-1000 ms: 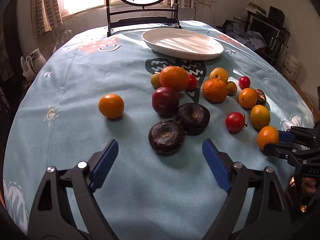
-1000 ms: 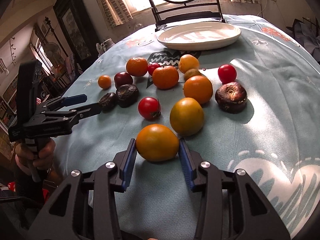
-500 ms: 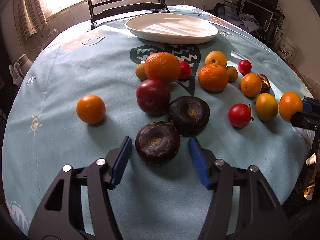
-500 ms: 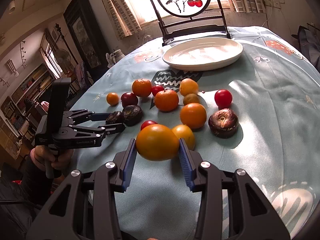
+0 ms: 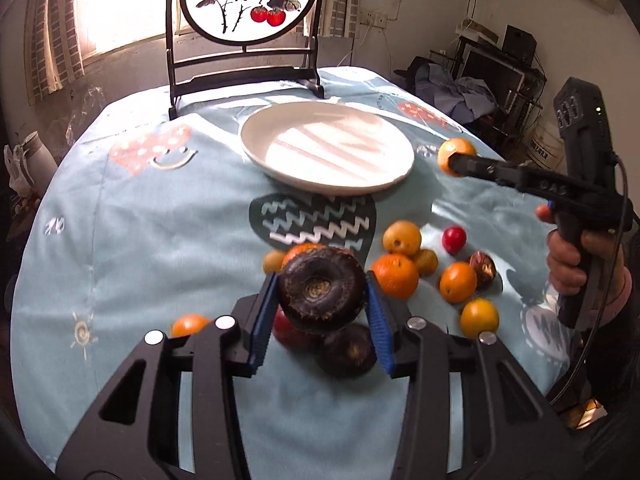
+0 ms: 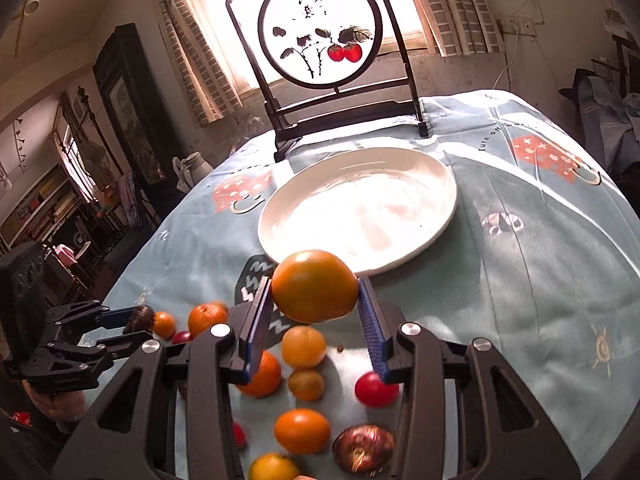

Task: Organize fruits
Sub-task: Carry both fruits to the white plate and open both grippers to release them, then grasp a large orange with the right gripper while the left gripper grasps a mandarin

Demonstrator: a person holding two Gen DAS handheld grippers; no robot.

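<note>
My left gripper (image 5: 320,296) is shut on a dark brown round fruit (image 5: 322,288) and holds it above the fruit pile. My right gripper (image 6: 314,296) is shut on an orange-yellow fruit (image 6: 315,286), lifted near the front rim of the white plate (image 6: 400,184). The plate also shows in the left wrist view (image 5: 280,136), bare, at the far middle of the table. Oranges (image 5: 395,275), small red fruits (image 5: 454,239) and another dark fruit (image 5: 347,354) lie on the blue tablecloth below.
A dark wooden stand with a round painted panel (image 5: 246,0) stands behind the plate at the table's far edge. The right hand and its gripper body (image 5: 576,200) are at the right in the left wrist view. Furniture surrounds the round table.
My left gripper closed on the dark fruit and lifted it. My right gripper rose and moved forward with the orange-yellow fruit toward the plate.
</note>
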